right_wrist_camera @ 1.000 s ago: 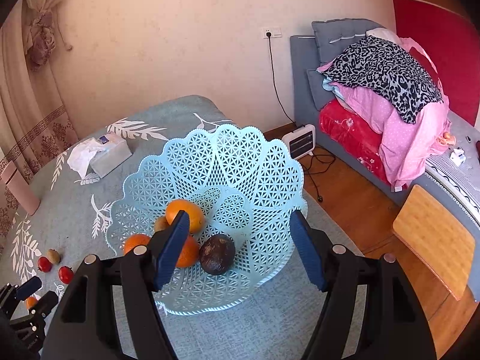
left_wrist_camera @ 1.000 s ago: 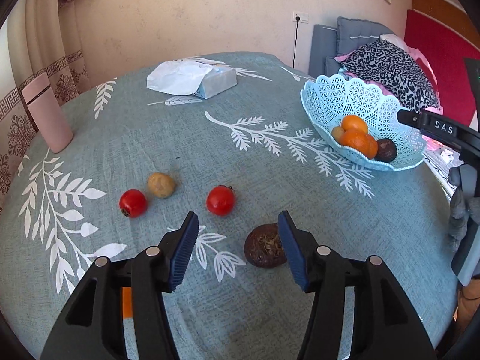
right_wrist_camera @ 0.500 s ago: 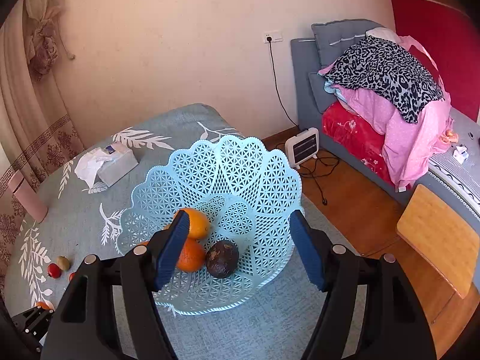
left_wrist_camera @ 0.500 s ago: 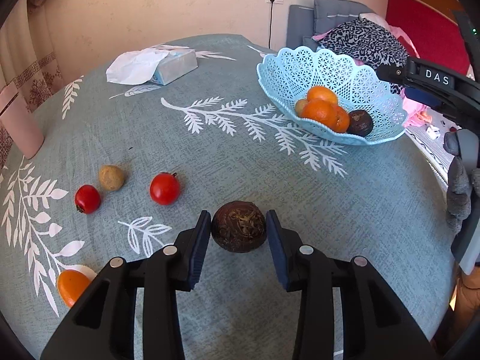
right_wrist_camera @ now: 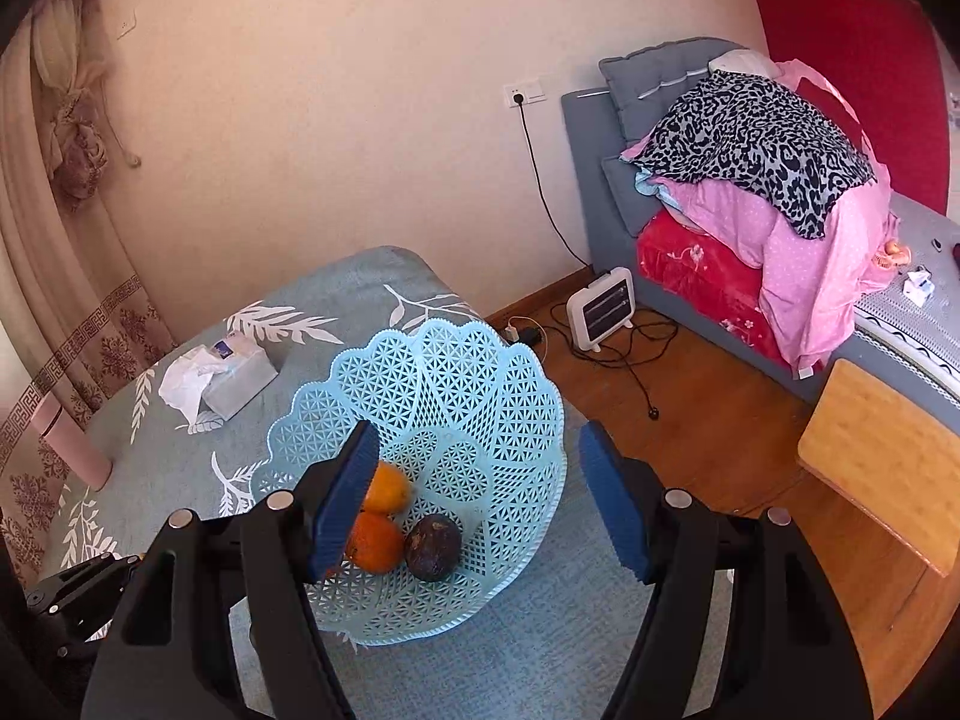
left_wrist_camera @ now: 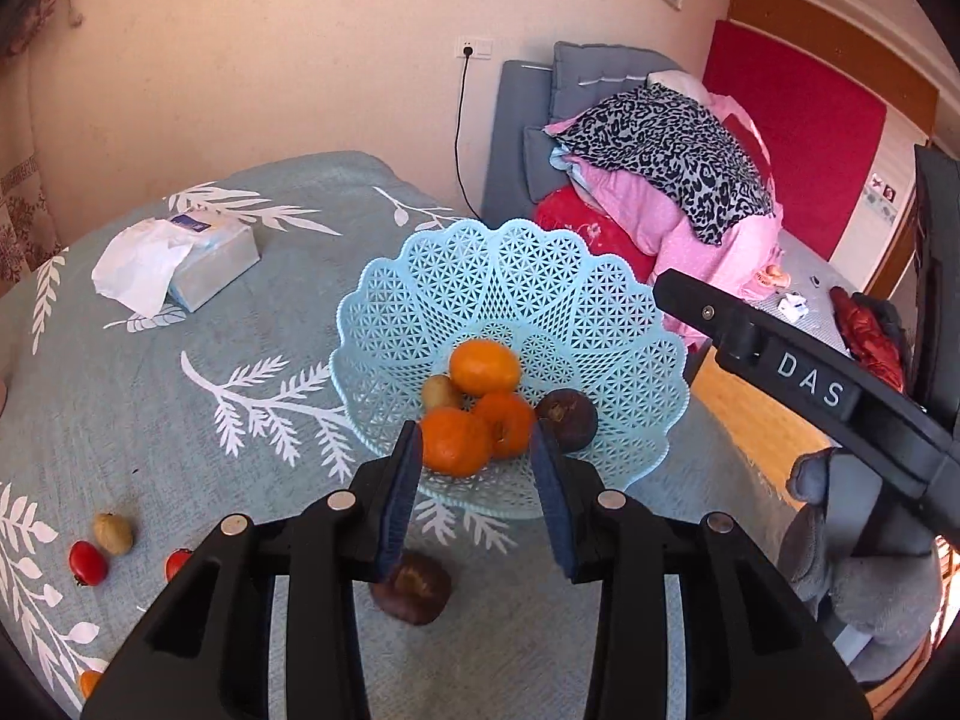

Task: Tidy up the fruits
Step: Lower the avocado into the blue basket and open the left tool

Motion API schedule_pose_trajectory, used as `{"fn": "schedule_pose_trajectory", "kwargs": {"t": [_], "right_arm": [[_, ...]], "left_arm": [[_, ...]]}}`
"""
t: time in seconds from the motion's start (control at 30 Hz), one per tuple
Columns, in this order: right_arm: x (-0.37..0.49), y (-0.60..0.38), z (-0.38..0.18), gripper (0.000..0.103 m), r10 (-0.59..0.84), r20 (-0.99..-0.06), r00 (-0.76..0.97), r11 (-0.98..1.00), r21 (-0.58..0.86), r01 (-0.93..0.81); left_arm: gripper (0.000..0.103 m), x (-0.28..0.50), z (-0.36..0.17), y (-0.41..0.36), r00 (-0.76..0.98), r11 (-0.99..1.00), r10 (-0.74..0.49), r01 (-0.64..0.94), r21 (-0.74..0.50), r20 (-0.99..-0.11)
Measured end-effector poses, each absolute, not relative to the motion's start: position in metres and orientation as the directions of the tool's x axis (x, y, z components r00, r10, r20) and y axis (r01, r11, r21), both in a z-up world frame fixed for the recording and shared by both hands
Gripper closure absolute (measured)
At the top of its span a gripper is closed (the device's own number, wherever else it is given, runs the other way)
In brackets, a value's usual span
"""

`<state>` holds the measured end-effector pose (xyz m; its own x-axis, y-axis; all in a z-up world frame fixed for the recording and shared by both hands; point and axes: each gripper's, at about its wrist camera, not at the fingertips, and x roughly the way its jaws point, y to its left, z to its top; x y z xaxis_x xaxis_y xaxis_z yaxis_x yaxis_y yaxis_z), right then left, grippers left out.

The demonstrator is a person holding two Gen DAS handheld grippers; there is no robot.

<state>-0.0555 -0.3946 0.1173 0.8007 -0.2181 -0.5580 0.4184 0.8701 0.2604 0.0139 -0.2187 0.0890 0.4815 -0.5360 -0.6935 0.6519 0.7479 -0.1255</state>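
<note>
A light blue lattice basket (left_wrist_camera: 576, 294) stands on the table and holds oranges (left_wrist_camera: 483, 367), a small brown fruit and a dark round fruit (left_wrist_camera: 567, 412). My left gripper (left_wrist_camera: 477, 498) is open and empty, raised in front of the basket. A dark brown wrinkled fruit (left_wrist_camera: 414, 588) lies on the cloth below and behind its left finger. Two red tomatoes (left_wrist_camera: 89, 563) and a small tan fruit (left_wrist_camera: 113, 533) lie at the left. My right gripper (right_wrist_camera: 480, 498) is open and empty above the basket (right_wrist_camera: 480, 396), which shows oranges (right_wrist_camera: 375, 543) and the dark fruit (right_wrist_camera: 433, 546).
A tissue box (left_wrist_camera: 180, 261) sits at the table's far left. A pink bottle (right_wrist_camera: 72, 447) stands at the table's left edge. The table edge drops off to the right of the basket, with wood floor, a small heater (right_wrist_camera: 602, 306) and a bed (right_wrist_camera: 780, 180) beyond.
My left gripper was closed around the dark wrinkled fruit; now it is open and raised toward the basket, and the fruit lies on the cloth. My right gripper rose a little.
</note>
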Motion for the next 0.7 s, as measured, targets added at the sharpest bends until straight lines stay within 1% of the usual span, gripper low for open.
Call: {"fn": "schedule_pose_trajectory", "kwargs": {"t": [0.03, 0.1, 0.17, 0.23, 0.33, 0.37, 0.53, 0.57, 0.6, 0.63, 0.67, 0.7], "right_arm": [[-0.056, -0.396, 0.118, 0.032, -0.218, -0.557, 0.801, 0.869, 0.264, 0.42], [-0.058, -0.398, 0.119, 0.032, -0.221, -0.553, 0.803, 0.865, 0.27, 0.424], [-0.058, -0.4, 0.118, 0.032, -0.221, -0.554, 0.802, 0.862, 0.274, 0.427], [-0.056, -0.399, 0.117, 0.032, -0.219, -0.559, 0.799, 0.86, 0.275, 0.429], [-0.052, -0.395, 0.113, 0.032, -0.214, -0.569, 0.794, 0.865, 0.268, 0.425], [-0.051, -0.393, 0.112, 0.032, -0.209, -0.572, 0.793, 0.868, 0.264, 0.42], [-0.049, -0.384, 0.112, 0.032, -0.207, -0.571, 0.794, 0.879, 0.247, 0.407], [-0.049, -0.384, 0.112, 0.032, -0.208, -0.571, 0.794, 0.879, 0.247, 0.408], [-0.049, -0.385, 0.111, 0.032, -0.207, -0.572, 0.794, 0.878, 0.25, 0.408], [-0.049, -0.386, 0.111, 0.032, -0.207, -0.572, 0.794, 0.876, 0.252, 0.41], [-0.049, -0.387, 0.111, 0.032, -0.208, -0.572, 0.793, 0.875, 0.255, 0.413], [-0.049, -0.388, 0.111, 0.032, -0.21, -0.572, 0.793, 0.873, 0.257, 0.416]], "left_arm": [[0.065, 0.013, 0.089, -0.221, 0.483, 0.749, -0.535, 0.65, -0.127, -0.693], [0.061, 0.012, 0.086, -0.217, 0.467, 0.751, -0.537, 0.644, -0.146, -0.702], [0.044, 0.012, 0.081, -0.207, 0.463, 0.77, -0.524, 0.616, -0.165, -0.715], [0.042, 0.011, 0.075, -0.194, 0.462, 0.78, -0.519, 0.6, -0.178, -0.719], [0.037, 0.013, 0.064, -0.181, 0.466, 0.8, -0.486, 0.577, -0.162, -0.739], [0.037, 0.014, 0.059, -0.179, 0.459, 0.804, -0.477, 0.572, -0.161, -0.749], [0.037, 0.013, 0.033, -0.179, 0.406, 0.803, -0.443, 0.575, -0.153, -0.799], [0.039, 0.012, 0.027, -0.181, 0.398, 0.802, -0.431, 0.581, -0.142, -0.809], [0.045, 0.011, 0.02, -0.183, 0.389, 0.8, -0.419, 0.585, -0.132, -0.82], [0.059, 0.011, 0.014, -0.185, 0.38, 0.802, -0.399, 0.586, -0.117, -0.834], [0.062, 0.009, 0.012, -0.187, 0.406, 0.806, -0.384, 0.585, -0.087, -0.829], [0.063, 0.006, 0.012, -0.189, 0.42, 0.803, -0.376, 0.593, -0.064, -0.826]]}}
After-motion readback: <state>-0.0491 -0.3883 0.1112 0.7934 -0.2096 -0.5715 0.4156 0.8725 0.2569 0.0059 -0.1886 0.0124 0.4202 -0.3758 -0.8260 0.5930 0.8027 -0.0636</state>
